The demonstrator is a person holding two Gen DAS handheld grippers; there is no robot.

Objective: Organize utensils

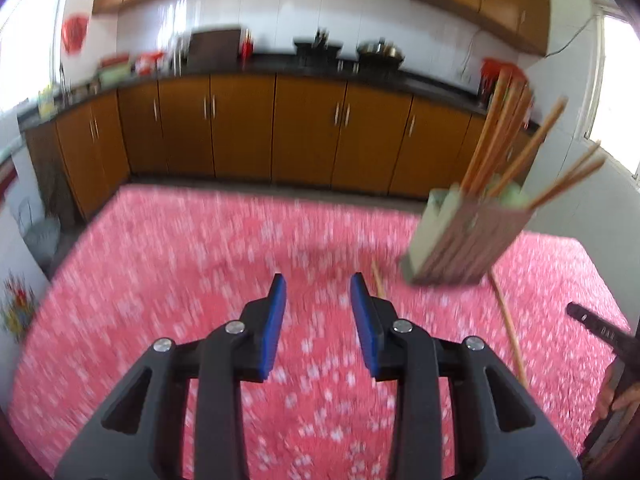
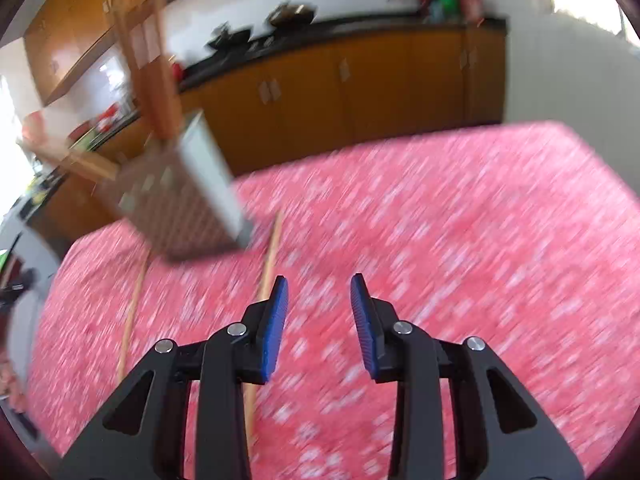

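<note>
A green and brown slatted utensil holder [image 1: 466, 234] stands on the pink floral tablecloth [image 1: 200, 264], with several wooden chopsticks [image 1: 502, 136] sticking out of it. Two loose chopsticks lie on the cloth beside it: one [image 1: 509, 320] to its right, one [image 1: 377, 278] just past my left gripper's right finger. My left gripper [image 1: 318, 286] is open and empty, left of the holder. In the right wrist view the holder [image 2: 180, 196] is at upper left, with one loose chopstick [image 2: 266, 268] by my left finger and another [image 2: 132, 312] further left. My right gripper [image 2: 319, 286] is open and empty.
Both views are motion-blurred. Brown kitchen cabinets [image 1: 240, 128] and a dark counter with pots [image 1: 376, 54] run behind the table. The right gripper's black body [image 1: 604, 332] shows at the right edge of the left wrist view. The table's far edge [image 2: 400, 142] lies beyond the holder.
</note>
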